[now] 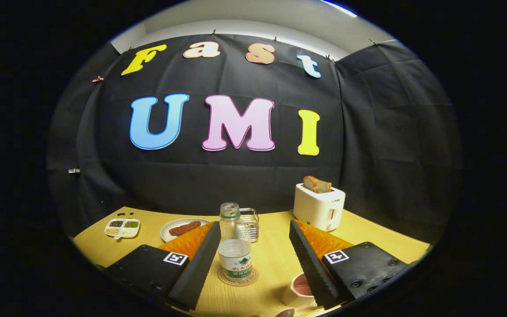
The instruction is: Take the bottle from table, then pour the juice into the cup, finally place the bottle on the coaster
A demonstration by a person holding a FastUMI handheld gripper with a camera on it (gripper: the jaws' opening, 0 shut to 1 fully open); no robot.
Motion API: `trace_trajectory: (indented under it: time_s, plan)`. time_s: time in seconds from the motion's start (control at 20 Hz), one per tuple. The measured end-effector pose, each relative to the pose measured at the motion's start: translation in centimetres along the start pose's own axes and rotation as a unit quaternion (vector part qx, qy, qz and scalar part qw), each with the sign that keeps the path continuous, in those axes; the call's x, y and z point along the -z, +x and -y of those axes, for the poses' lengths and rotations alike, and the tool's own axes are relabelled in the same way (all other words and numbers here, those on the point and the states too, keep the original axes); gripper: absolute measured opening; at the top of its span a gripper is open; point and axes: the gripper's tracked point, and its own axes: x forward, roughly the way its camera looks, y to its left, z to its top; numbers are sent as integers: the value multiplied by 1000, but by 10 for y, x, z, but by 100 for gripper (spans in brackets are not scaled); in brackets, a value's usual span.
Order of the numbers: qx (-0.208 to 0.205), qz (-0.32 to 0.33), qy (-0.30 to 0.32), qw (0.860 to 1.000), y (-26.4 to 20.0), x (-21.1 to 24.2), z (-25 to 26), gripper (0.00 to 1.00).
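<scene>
1. At the bottom of the frame the gripper (253, 259) has its two fingers (198, 264) spread wide, the dark padded faces angled outward, with nothing held between them.
2. Low and right of centre, a pale cup (298, 291) with a reddish inside sits on the tabletop (275, 259), touching or partly behind the inner edge of the right finger.
3. In the lower middle, the bottle (234, 246) stands upright between the fingers, closer to the left one but apart from both. Its long axis is vertical, cap up, and it is clear with a green and white label.
4. The bottle rests on a round coaster (237, 277).
5. Just behind the bottle is a small wire holder (250, 224).
6. Further back on the left, partly behind the left finger, a plate (183, 229) carries a reddish-brown piece of food, and a divided tray (122, 228) lies beyond it.
7. On the right, a white toaster (319, 206) holds a slice of bread (316, 184).
</scene>
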Motion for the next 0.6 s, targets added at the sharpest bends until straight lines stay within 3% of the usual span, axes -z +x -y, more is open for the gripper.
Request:
trace_trajectory:
  time_s: [0.3, 0.6]
  plan:
    - [-21, 29, -11, 999, -64, -86, 28, 96]
    - [-11, 50, -21, 998, -116, -131, 56, 96]
